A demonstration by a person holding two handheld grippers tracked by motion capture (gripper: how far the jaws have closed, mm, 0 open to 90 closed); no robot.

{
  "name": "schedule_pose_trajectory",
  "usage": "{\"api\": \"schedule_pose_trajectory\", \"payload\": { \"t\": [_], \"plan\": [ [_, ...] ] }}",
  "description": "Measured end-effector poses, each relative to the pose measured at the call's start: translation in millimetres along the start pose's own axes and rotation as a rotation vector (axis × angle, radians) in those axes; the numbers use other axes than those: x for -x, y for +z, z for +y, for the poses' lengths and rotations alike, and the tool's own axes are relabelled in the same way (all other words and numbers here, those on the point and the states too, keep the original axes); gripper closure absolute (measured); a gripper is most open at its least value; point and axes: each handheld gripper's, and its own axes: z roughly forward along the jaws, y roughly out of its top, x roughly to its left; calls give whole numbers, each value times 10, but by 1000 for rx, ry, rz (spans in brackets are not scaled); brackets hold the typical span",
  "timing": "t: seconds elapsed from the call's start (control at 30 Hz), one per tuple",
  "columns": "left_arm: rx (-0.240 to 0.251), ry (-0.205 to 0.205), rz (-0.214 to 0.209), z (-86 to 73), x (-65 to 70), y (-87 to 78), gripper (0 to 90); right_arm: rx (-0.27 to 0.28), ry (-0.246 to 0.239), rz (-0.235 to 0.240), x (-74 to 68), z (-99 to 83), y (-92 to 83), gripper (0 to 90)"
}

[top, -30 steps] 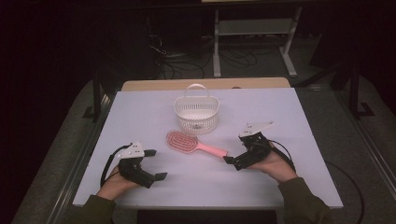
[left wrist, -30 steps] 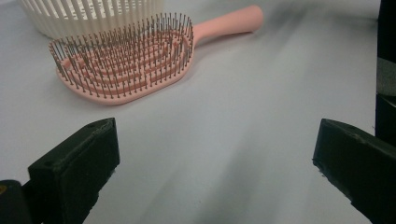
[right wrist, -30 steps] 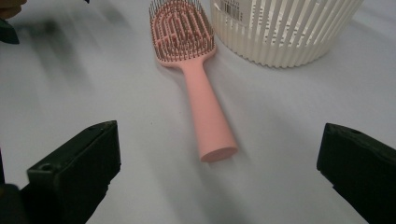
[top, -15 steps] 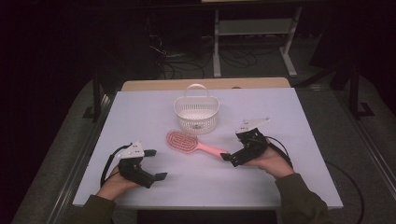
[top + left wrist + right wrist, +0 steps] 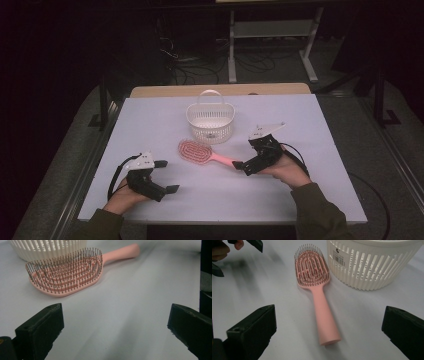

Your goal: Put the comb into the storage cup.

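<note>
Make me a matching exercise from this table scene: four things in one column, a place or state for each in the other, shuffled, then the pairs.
Things:
1. pink hairbrush
2. white basket
3. left tongs
4. right tongs

States:
A. open, at the brush handle's end
B. lying bristles up
C. open, at the table's near left, apart from the brush
D. standing behind the brush, handle raised

Pairs: 1-B, 2-D, 3-C, 4-A

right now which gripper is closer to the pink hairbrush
Right. The right gripper sits open at the tip of the pink hairbrush's handle, its jaws spread either side of it. The left gripper rests open, below and left of the bristle head.
</note>
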Motion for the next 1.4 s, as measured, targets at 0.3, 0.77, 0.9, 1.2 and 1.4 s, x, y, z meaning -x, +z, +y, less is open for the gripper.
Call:
{"api": "schedule_pose_trajectory", "payload": {
  "t": [0.3,0.77,0.9,1.2,1.4],
  "plan": [
    [-2,0,0,3,3,3,4,10,-11,4,-6,62,19,0],
    [-6,16,-10,1,14,10,45,22,-14,25,-1,158,74,0],
    [-4,17,-8,3,21,12,37,30,-18,28,-2,199,75,0],
    [-5,8,-1,5,18,15,0,39,-29,34,3,277,117,0],
    [-15,16,-8,1,28,32,0,41,-36,37,2,332,153,0]
  ]
}}
